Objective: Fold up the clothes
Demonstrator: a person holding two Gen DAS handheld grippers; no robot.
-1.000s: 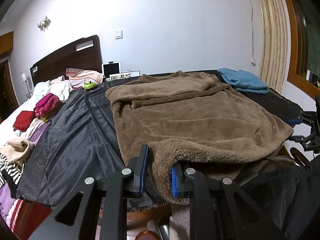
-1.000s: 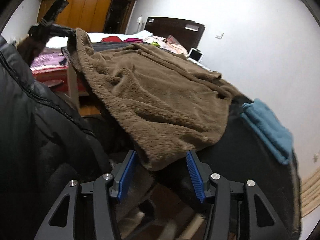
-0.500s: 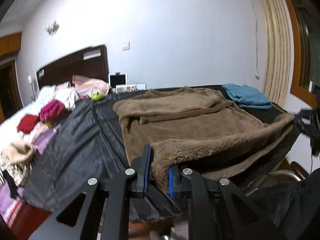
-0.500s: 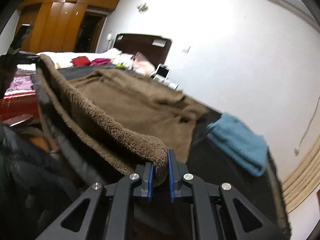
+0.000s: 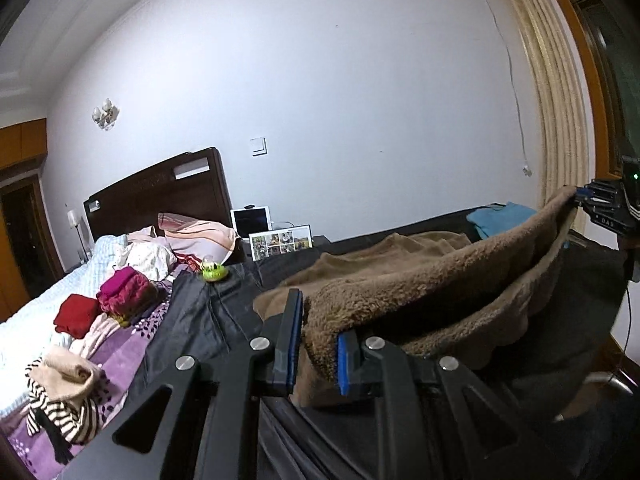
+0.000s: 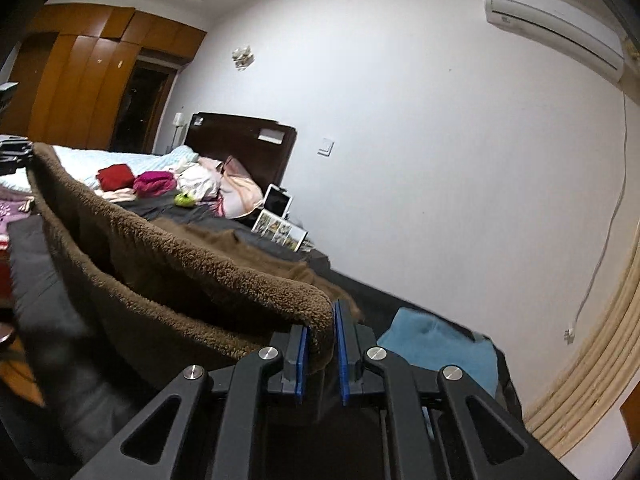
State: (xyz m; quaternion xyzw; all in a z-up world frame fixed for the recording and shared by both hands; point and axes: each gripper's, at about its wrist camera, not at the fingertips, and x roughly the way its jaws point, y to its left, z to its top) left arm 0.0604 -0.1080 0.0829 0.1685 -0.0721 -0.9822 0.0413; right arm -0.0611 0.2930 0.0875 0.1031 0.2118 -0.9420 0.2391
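At the near edge of the bed [image 5: 208, 320], the left tongs [image 5: 316, 354] are clamped on one corner of the brown fleece garment [image 5: 432, 280], and the right tongs [image 6: 322, 354] pinch the other near corner, their jaws having just closed on it. The thick pile bulges around the blue pads [image 6: 301, 360]. It looks soft, floppy and fairly bulky, not slippery; I judge the corners the sound places to hold, since the middle sags between them. The held hem runs sideways from one tongs to the other, and the rest trails away over the dark sheet toward the far wall. Beyond its far end lies a folded blue cloth [image 6: 436, 344].
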